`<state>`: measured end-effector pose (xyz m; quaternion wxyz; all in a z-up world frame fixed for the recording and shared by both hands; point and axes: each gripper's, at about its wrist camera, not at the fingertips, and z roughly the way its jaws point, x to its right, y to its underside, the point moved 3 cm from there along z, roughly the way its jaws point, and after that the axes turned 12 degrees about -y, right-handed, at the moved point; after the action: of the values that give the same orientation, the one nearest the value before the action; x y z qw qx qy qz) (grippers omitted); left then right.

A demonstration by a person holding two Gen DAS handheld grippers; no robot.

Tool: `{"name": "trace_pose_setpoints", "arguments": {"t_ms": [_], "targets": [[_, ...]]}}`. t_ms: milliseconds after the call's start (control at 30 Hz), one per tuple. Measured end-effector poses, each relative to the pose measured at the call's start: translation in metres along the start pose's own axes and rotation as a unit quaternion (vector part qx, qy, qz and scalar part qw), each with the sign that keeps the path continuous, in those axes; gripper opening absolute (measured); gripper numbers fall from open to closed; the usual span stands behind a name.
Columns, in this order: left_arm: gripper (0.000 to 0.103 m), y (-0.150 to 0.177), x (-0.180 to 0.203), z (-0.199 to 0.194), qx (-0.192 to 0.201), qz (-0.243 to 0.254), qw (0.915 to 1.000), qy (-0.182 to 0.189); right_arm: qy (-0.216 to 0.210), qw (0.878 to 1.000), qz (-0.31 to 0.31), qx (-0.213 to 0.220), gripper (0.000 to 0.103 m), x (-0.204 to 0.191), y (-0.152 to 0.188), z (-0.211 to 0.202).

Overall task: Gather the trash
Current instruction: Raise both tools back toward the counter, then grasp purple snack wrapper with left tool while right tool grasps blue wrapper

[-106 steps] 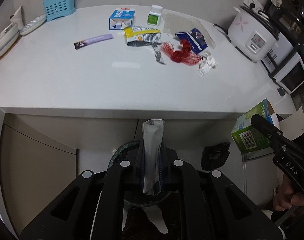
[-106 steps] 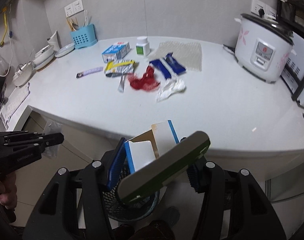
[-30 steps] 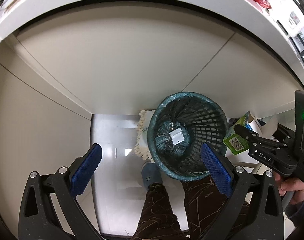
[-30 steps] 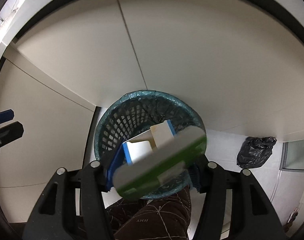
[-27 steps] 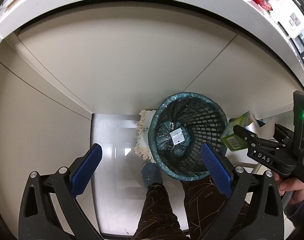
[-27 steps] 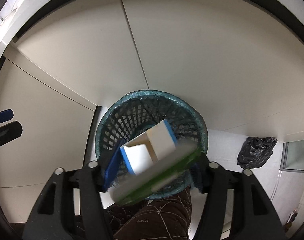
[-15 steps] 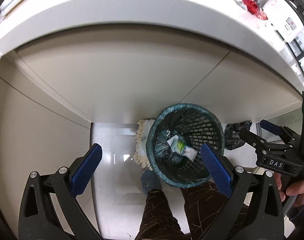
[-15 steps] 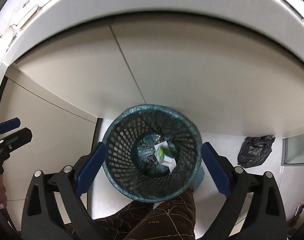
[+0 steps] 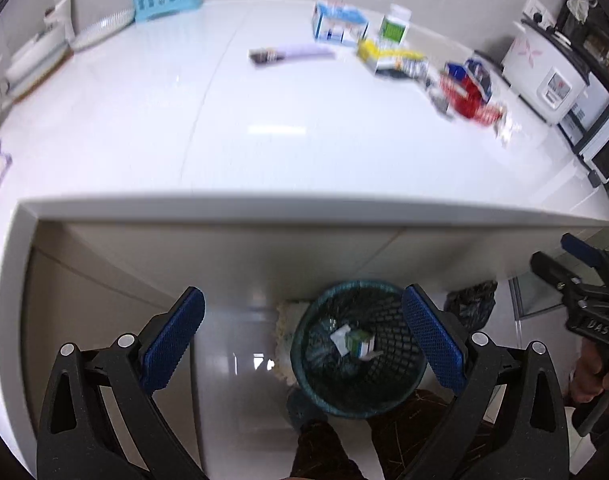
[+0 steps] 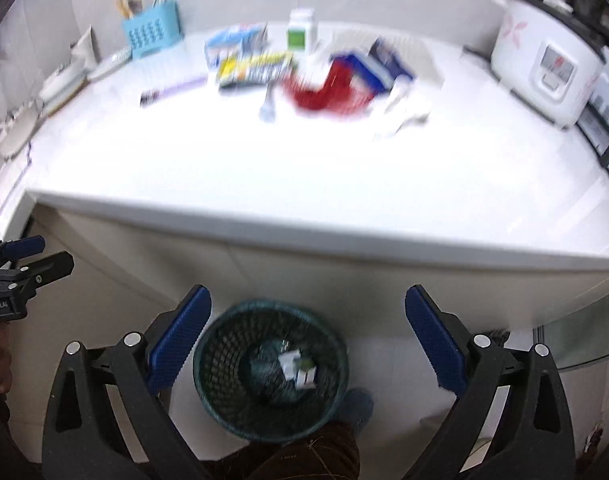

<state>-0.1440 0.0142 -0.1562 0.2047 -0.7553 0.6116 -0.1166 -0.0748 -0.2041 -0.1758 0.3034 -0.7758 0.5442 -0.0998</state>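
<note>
Glossy smooth white countertop [image 9: 264,128], reflecting light. Wastebasket [image 10: 270,368] is dark green plastic mesh, lined with a shiny crinkled bag; cardboard carton [image 9: 360,342] inside. Gripper pads [image 9: 172,340] textured blue rubber on matt black plastic arms.

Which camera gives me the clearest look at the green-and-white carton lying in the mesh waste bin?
The left wrist view: the green-and-white carton lies fairly sharp at the bottom of the dark green mesh waste bin, green face showing. The right wrist view shows the same carton smaller and blurred by motion.
</note>
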Motion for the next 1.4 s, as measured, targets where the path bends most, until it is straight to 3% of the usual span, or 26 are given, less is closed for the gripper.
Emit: {"name": "trace_pose_setpoints", "arguments": {"t_ms": [267, 733, 1000, 1400], "targets": [[0.097, -0.053, 0.011, -0.017, 0.03, 0.012, 0.9995, -0.004, -0.002, 0.999, -0.013, 0.045, 0.094, 0.026, -0.052, -0.033], [0.097, -0.143, 0.021, 0.008, 0.037, 0.016, 0.9988, -0.027, -0.015, 0.997, -0.036, 0.059, 0.094, 0.073, -0.146, -0.022], [0.096, -0.187, 0.02, 0.044, 0.011, 0.021, 0.9992, -0.032, -0.023, 0.997, -0.061, 0.033, 0.094, 0.091, -0.19, 0.012], [0.096, -0.232, 0.032, 0.093, -0.016, 0.041, 0.9986, -0.028, -0.014, 0.993, -0.112, -0.041, 0.091, 0.103, -0.225, 0.085]]}}
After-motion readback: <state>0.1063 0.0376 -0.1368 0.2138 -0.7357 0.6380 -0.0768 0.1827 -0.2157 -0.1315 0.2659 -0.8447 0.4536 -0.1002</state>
